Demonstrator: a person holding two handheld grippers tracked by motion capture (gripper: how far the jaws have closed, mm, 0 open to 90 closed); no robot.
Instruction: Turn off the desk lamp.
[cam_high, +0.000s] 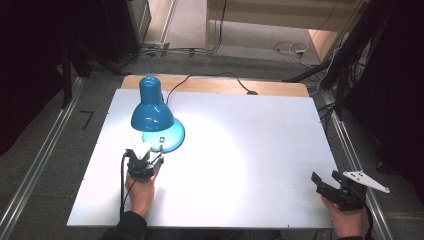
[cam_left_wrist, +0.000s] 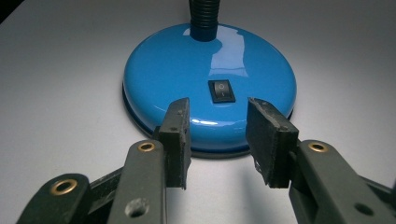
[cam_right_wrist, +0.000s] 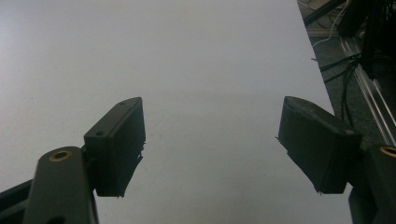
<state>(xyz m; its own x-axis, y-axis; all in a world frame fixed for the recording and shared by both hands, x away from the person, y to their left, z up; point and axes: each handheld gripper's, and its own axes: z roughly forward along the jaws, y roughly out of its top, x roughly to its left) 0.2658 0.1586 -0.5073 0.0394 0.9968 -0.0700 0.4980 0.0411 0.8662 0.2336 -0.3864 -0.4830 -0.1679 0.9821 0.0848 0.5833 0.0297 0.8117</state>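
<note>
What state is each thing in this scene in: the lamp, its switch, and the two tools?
Blue desk lamp: switched on, upright, shade tipped down, casting a bright pool of light on the white table.
Rocker switch: on the lamp's base, untouched.
Left tool: jaws partly open, nothing between them, just short of the base, pointing at the switch.
Right tool: jaws wide open, holding nothing, over bare table.

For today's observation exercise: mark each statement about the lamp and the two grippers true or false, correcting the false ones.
1. The blue lamp is lit. True.
2. The left gripper clamps the lamp's base. False: its jaws stand apart just short of the base, with nothing between them.
3. A black rocker switch sits on the base. True.
4. The right gripper holds a cable. False: its jaws stand open over the bare white table.
</note>
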